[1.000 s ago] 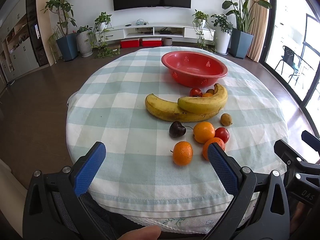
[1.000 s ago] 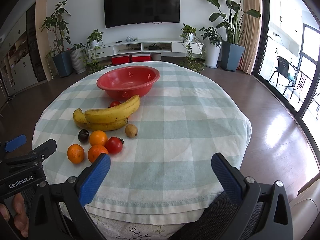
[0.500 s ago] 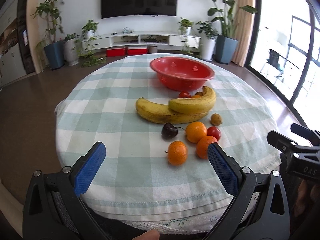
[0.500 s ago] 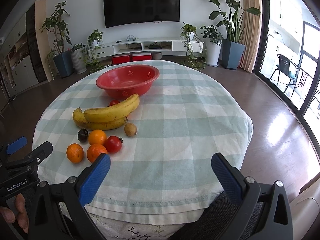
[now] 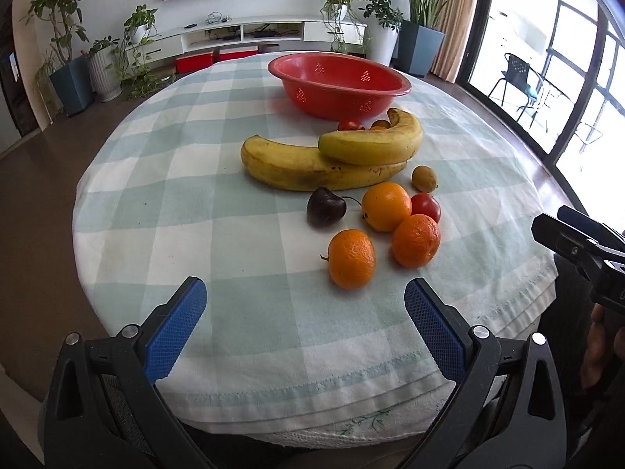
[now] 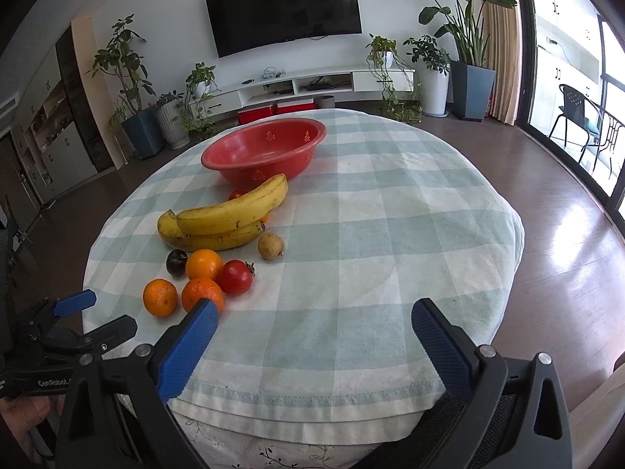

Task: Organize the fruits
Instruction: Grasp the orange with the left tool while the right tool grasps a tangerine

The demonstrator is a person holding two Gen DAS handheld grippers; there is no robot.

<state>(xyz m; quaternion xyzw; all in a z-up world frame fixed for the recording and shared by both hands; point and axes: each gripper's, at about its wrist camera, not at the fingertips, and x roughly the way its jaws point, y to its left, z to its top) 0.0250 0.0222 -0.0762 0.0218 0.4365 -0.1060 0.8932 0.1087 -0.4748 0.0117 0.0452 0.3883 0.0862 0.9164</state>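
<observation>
A red perforated bowl point(image 5: 340, 82) point(image 6: 265, 148) stands empty at the far side of a round checked table. In front of it lie two bananas point(image 5: 324, 156) point(image 6: 226, 219), a dark cherry point(image 5: 325, 208), a small brown fruit point(image 5: 424, 178), a red tomato point(image 5: 426, 206) point(image 6: 235, 276) and three oranges point(image 5: 351, 258) point(image 6: 159, 297). More small fruits sit half hidden behind the bananas. My left gripper point(image 5: 304, 322) hangs open over the near table edge, just short of the nearest orange. My right gripper point(image 6: 314, 338) is open too, to the right of the fruit.
The checked tablecloth point(image 6: 390, 215) drapes over the round table's edge. Each gripper shows at the side of the other's view: the right one point(image 5: 578, 242), the left one point(image 6: 70, 324). Potted plants, a TV shelf and windows stand far behind on a wooden floor.
My left gripper has moved forward and lower toward the fruit, which now looks much larger. The right gripper has edged slightly closer. No fruit has moved.
</observation>
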